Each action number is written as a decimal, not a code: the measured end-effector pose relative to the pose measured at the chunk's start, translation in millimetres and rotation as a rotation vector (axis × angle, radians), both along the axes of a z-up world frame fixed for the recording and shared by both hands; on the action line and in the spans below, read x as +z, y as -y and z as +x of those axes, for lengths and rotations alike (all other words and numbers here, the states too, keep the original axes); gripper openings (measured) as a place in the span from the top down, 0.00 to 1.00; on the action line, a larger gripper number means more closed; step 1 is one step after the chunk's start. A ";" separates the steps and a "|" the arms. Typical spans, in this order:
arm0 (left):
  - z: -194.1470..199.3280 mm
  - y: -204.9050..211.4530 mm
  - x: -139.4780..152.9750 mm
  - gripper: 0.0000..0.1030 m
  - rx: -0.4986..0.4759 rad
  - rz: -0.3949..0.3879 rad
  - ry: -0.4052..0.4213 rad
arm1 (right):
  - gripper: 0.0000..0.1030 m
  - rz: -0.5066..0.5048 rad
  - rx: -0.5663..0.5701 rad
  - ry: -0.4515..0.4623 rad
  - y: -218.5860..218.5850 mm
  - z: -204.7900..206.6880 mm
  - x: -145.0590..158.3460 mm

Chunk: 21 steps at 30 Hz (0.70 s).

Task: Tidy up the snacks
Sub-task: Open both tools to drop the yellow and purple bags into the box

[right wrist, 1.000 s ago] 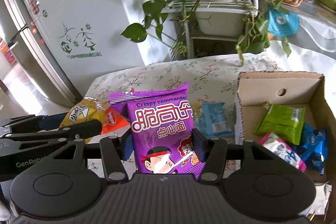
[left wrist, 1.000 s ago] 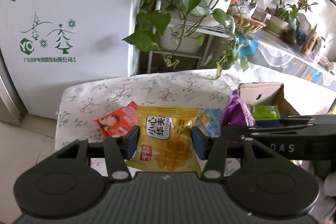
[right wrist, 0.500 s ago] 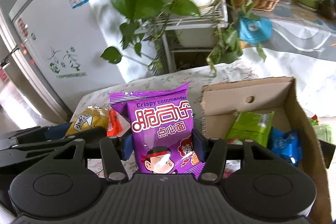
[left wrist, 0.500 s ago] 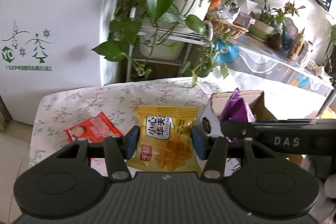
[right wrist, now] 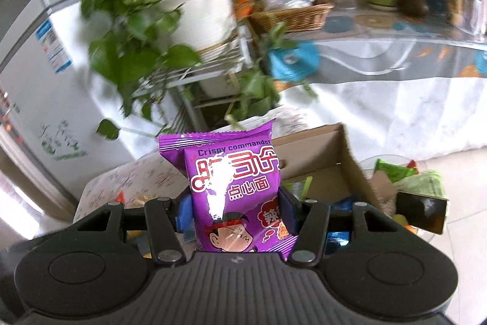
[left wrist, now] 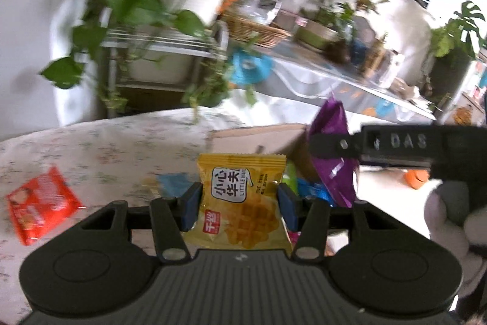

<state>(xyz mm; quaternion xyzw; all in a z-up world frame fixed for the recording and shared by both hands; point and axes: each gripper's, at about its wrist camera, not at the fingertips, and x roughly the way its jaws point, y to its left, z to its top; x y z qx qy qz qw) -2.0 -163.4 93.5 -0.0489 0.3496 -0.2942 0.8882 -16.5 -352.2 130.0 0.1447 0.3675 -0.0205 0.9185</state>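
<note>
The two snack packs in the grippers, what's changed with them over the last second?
Both grippers carried their packs from over the floral table toward the cardboard box. In the left wrist view the red pack slid off to the left; in the right wrist view the box came closer. Unchanged: the left gripper stays shut on the yellow pack, the right gripper on the purple pack.

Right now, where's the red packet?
In the left wrist view the red packet lies flat on the floral tablecloth at far left, apart from the yellow packet in the left jaws.
</note>
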 end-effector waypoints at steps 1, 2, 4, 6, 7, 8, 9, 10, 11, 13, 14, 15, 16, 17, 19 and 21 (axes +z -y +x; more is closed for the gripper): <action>-1.3 5.7 -1.1 0.49 -0.015 0.000 0.002 | 0.40 0.000 -0.015 0.002 4.8 -1.5 0.8; -2.6 11.7 -2.5 0.49 -0.032 0.002 0.002 | 0.40 0.001 -0.028 0.002 8.6 -3.2 1.0; -5.0 21.8 -5.0 0.50 -0.058 0.000 -0.001 | 0.40 0.003 -0.057 -0.004 16.7 -6.4 0.2; -7.9 32.2 -8.2 0.49 -0.085 -0.002 -0.009 | 0.40 0.002 -0.082 -0.014 23.4 -8.7 -0.9; -9.4 37.2 -9.8 0.49 -0.100 -0.001 -0.013 | 0.40 0.002 -0.092 -0.018 25.6 -8.5 -1.8; -11.3 41.7 -11.3 0.49 -0.114 0.000 -0.015 | 0.40 0.005 -0.107 -0.021 29.6 -9.8 -2.6; -14.3 47.7 -12.9 0.49 -0.132 0.003 -0.016 | 0.40 0.006 -0.118 -0.023 32.7 -10.4 -3.0; -16.9 53.1 -14.3 0.49 -0.147 0.006 -0.015 | 0.40 0.007 -0.127 -0.025 35.7 -11.0 -3.1; -19.7 58.0 -16.0 0.49 -0.161 0.008 -0.014 | 0.40 0.007 -0.137 -0.029 38.4 -11.7 -3.8; -26.0 69.5 -20.0 0.47 -0.193 0.021 -0.008 | 0.40 0.011 -0.156 -0.043 42.4 -12.2 -5.1; -29.3 75.0 -21.9 0.39 -0.207 0.036 -0.003 | 0.39 0.018 -0.169 -0.052 44.4 -12.9 -6.6; -32.7 78.5 -22.7 0.31 -0.215 0.047 0.006 | 0.38 0.024 -0.178 -0.058 45.3 -13.2 -7.8; -36.4 80.3 -22.6 0.27 -0.219 0.053 0.018 | 0.36 0.028 -0.182 -0.060 45.8 -13.7 -8.3; -39.0 80.3 -21.5 0.20 -0.223 0.051 0.025 | 0.32 0.033 -0.183 -0.058 45.3 -14.1 -7.6; -41.5 77.2 -16.0 0.12 -0.221 0.037 0.032 | 0.22 0.047 -0.181 -0.045 44.5 -15.1 -5.4; -42.2 72.7 -10.9 0.12 -0.205 0.039 0.047 | 0.20 0.059 -0.178 -0.030 43.6 -15.4 -2.7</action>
